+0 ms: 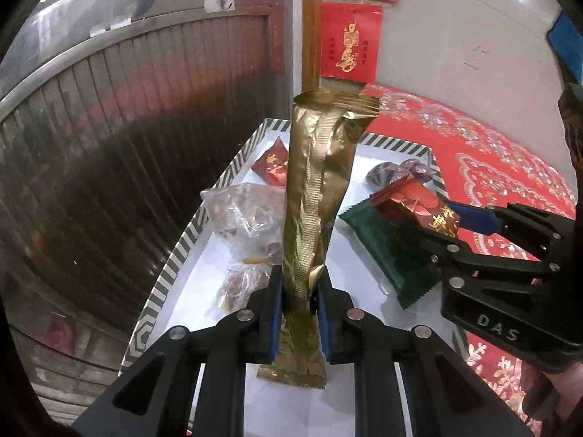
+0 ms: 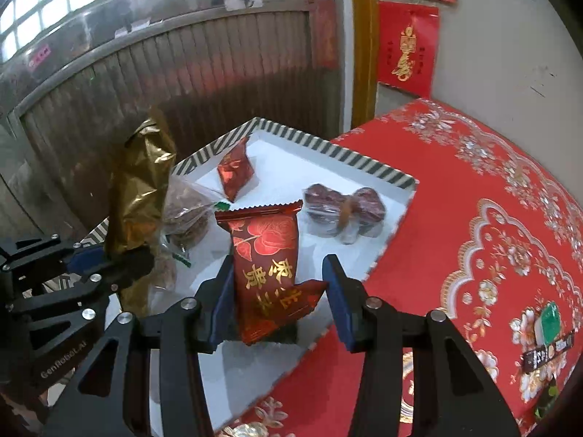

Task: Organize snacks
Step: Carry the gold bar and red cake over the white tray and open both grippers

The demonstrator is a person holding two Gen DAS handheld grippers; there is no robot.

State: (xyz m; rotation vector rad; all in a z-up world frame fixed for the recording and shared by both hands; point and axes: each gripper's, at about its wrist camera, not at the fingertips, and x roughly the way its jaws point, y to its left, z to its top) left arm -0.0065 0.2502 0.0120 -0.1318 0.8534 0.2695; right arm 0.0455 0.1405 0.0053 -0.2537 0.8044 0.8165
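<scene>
Left hand-held gripper (image 1: 299,293) is clamped tight on a long gold packet (image 1: 320,189) that stands upright over the tray (image 1: 175,258); right hand-held gripper (image 2: 278,287) stands part-way closed with a red packet (image 2: 267,251) gripped between its pads, just above the tray's near edge. In the white tray with its striped rim lie a small red packet (image 2: 235,171), a green packet (image 1: 391,251), and clear-wrapped dark snacks (image 2: 344,211). The tray sits on a bench under a red patterned cloth (image 2: 473,200), beside a ribbed metal shutter (image 1: 109,138).
</scene>
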